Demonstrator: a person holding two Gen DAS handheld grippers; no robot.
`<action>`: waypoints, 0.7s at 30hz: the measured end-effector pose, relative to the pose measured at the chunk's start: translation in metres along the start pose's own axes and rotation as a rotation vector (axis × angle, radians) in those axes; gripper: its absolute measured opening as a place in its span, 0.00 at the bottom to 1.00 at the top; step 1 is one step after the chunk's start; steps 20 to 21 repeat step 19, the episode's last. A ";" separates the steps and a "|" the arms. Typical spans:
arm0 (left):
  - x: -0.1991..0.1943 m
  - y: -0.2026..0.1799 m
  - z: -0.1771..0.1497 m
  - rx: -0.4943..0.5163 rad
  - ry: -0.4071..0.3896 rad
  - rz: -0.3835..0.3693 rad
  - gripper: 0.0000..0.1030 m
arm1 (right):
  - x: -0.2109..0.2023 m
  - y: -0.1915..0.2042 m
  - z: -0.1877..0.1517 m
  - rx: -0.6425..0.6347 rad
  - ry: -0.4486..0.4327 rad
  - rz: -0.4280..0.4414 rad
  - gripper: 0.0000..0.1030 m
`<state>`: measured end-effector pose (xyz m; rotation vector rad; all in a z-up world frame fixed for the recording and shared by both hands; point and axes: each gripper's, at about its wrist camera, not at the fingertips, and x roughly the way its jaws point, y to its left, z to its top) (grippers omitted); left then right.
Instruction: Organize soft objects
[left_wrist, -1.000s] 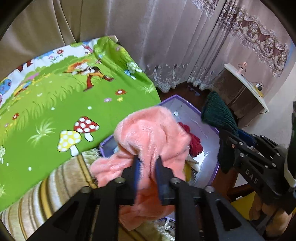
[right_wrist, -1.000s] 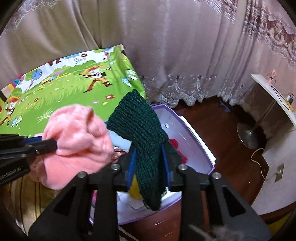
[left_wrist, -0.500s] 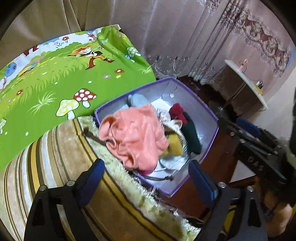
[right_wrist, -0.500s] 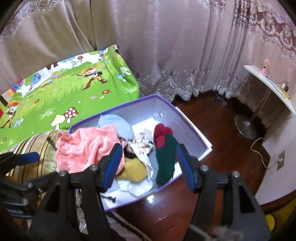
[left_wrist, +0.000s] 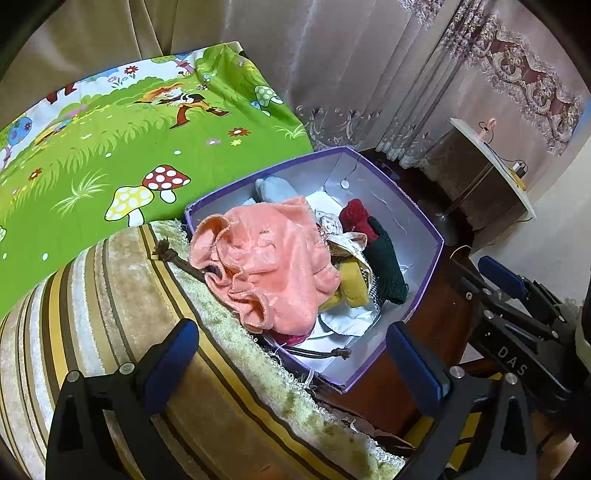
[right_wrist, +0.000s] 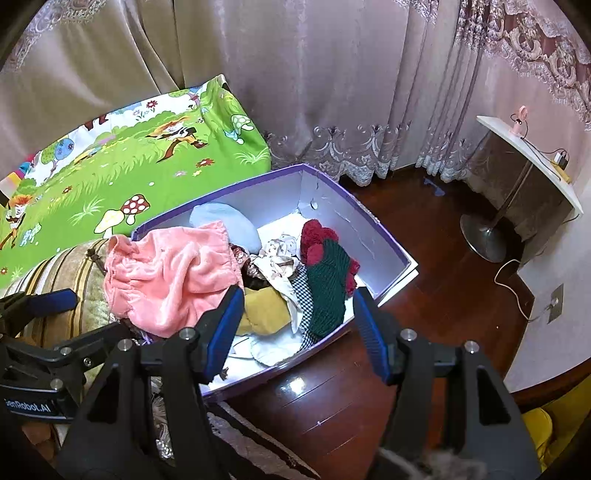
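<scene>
Just released: fluffy pink fleece garment (left_wrist: 269, 258) and dark green knitted piece (right_wrist: 327, 284), now lying inside purple-rimmed cardboard box (right_wrist: 373, 236). Left tongs (left_wrist: 291, 363) opening wide, right tongs (right_wrist: 297, 332) apart, both empty. Probably 2 items sorted.

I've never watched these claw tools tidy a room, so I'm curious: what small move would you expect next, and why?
Probably the left gripper, whose jaws are opening with nothing between them, should nudge the pink cloth further into the purple box. The cloth drapes over the box's near rim onto the striped cushion, while the dark green knit already lies inside. The right gripper is empty too.
</scene>
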<state>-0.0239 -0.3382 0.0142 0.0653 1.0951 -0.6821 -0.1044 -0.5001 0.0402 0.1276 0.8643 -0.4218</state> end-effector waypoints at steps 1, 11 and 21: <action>0.000 0.000 0.000 0.000 0.001 -0.001 0.99 | 0.000 0.000 0.000 -0.001 0.002 0.002 0.63; 0.001 0.001 0.002 0.000 0.008 -0.003 0.99 | 0.001 -0.003 -0.001 0.006 0.011 0.001 0.63; 0.002 0.002 0.000 0.007 -0.003 -0.022 0.99 | 0.003 -0.003 -0.001 0.007 0.018 0.003 0.63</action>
